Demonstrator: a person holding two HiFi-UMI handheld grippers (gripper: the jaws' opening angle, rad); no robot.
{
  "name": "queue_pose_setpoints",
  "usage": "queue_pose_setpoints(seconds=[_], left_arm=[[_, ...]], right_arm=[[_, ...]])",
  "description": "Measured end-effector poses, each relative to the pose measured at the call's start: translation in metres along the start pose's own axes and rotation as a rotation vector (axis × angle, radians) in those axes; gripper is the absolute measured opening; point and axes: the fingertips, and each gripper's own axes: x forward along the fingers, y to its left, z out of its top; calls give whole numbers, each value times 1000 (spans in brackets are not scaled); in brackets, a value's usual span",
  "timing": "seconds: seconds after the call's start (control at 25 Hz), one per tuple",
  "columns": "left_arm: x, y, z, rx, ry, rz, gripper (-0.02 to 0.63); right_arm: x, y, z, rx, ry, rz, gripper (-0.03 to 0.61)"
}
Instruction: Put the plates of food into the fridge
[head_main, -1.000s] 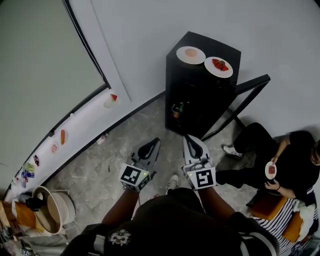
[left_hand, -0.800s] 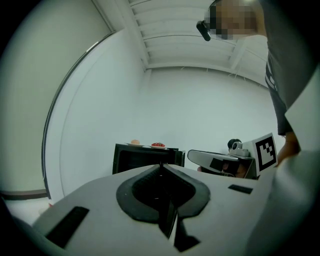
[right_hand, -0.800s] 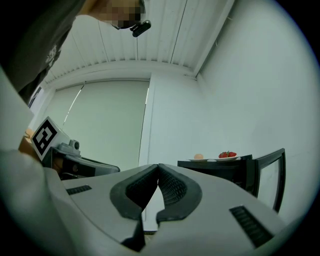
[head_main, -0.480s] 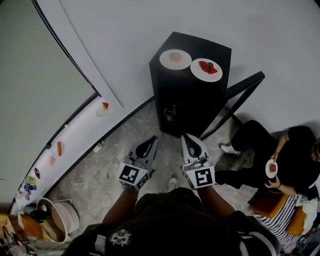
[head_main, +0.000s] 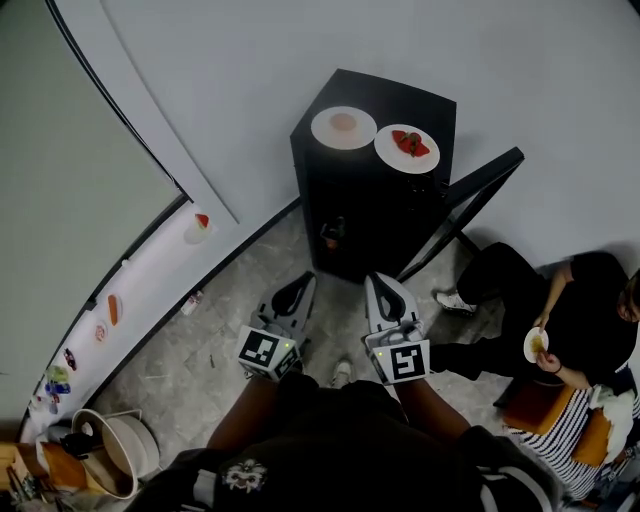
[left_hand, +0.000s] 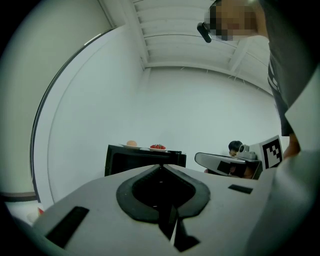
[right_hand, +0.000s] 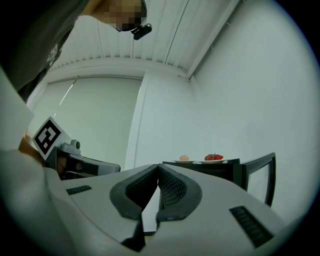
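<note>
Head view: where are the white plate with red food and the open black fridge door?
White plate with red food (head_main: 403, 165), head view, bare rim.
Open black fridge door (head_main: 490, 167), head view, top edge.

Overall light: I read even, diffuse indoor light in all three views, with a cool grey-green cast.
Source: I cannot place a lamp; the ceiling (right_hand: 150, 45) is evenly lit.
Glare: the white wall (head_main: 250, 60) is bright but not blown out.
Shadows: soft only; the black fridge (head_main: 370, 190) is a dark mass with little inner detail.
Distortion: strong fisheye; wall lines bow, and both gripper views have black rounded corners.
Focus: the floor (head_main: 200, 340) is sharp; the left hand-held gripper (left_hand: 160, 166) is soft near the lens; the right hand-held gripper (right_hand: 158, 166) shows crisp pad ribbing.
</note>
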Motion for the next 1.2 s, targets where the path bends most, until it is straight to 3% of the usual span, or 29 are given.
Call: queue_pose_setpoints(seconds=[0.2, 0.32, 0.48, 0.8, 1.0, 1.2], left_arm=[[13, 15, 7, 19, -25, -38, 32], [22, 29, 11, 46, -40, -46, 32], [37, 45, 10, 22, -23, -90, 32], [71, 74, 16, 8, 0, -213, 32], [89, 86, 17, 15, -6, -302, 32], [101, 95, 26, 8, -22, -396, 32]], right_arm=[[16, -9, -4, -38, 14, -56, 24], [26, -15, -6, 19, 26, -97, 24], [38, -21, -9, 54, 23, -150, 23], [66, -33, -23, 31, 52, -273, 23], [79, -43, -12, 43, -16, -398, 23], [83, -48, -17, 3, 1, -476, 23]])
